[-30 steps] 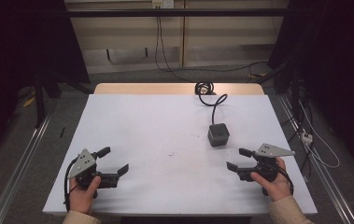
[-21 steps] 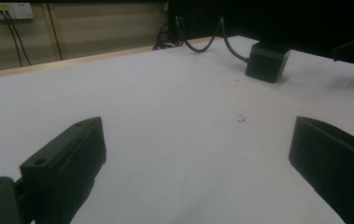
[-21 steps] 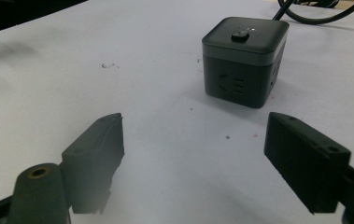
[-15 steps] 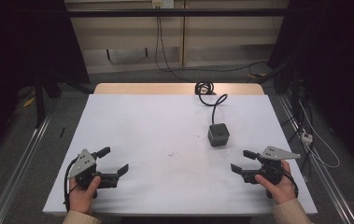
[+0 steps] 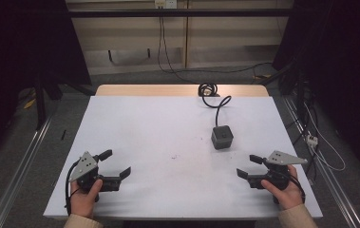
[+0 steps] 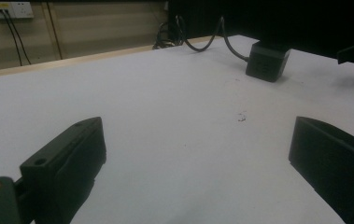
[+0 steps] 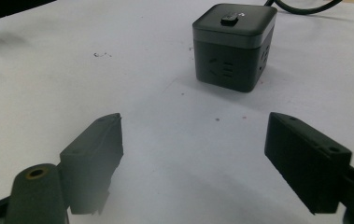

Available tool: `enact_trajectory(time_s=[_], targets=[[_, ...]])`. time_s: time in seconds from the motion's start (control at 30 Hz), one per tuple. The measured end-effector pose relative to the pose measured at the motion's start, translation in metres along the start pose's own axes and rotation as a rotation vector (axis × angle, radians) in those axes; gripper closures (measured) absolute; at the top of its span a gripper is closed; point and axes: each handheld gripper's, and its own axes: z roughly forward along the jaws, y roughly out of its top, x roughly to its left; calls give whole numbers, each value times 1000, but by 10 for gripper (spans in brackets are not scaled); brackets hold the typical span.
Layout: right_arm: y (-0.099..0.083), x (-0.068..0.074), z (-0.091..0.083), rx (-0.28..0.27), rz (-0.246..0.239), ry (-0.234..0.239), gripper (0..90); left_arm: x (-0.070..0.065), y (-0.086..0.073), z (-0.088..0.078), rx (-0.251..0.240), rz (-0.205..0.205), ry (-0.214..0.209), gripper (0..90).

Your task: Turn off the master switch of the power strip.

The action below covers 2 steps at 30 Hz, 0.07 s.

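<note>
1. The step in hand appears to be the right gripper (image 5: 250, 166) approaching the cube power socket (image 5: 222, 137), which sits on the white worktop (image 5: 168, 128) ahead of that gripper and nearer to it than to the left one.
2. The right gripper's fingers (image 7: 307, 158) stand wide apart with nothing between them; to do the approach well, they should stay spread until the cube lies squarely between the pads, then close on two opposite flat sides.
3. The grip is best taken low on the body, clear of the small raised button on top and of the cable (image 5: 215, 102) at the back, which could drag or tip the cube.
4. The left gripper (image 5: 116, 164) rests near the worktop's front left edge, fingers (image 6: 67, 163) likewise apart and empty; it is well apart from the cube and need not move.
5. The cube power socket is dark grey, with a lighter band around its top, socket slots in the facing side, and a black cable coiling to the far edge.
</note>
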Motion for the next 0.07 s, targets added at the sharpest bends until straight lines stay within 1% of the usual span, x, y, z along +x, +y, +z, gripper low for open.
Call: enact_trajectory(time_s=[0.07], targets=[[0, 0, 0, 3, -2, -8, 187, 0, 0, 0, 1, -1, 0, 37]])
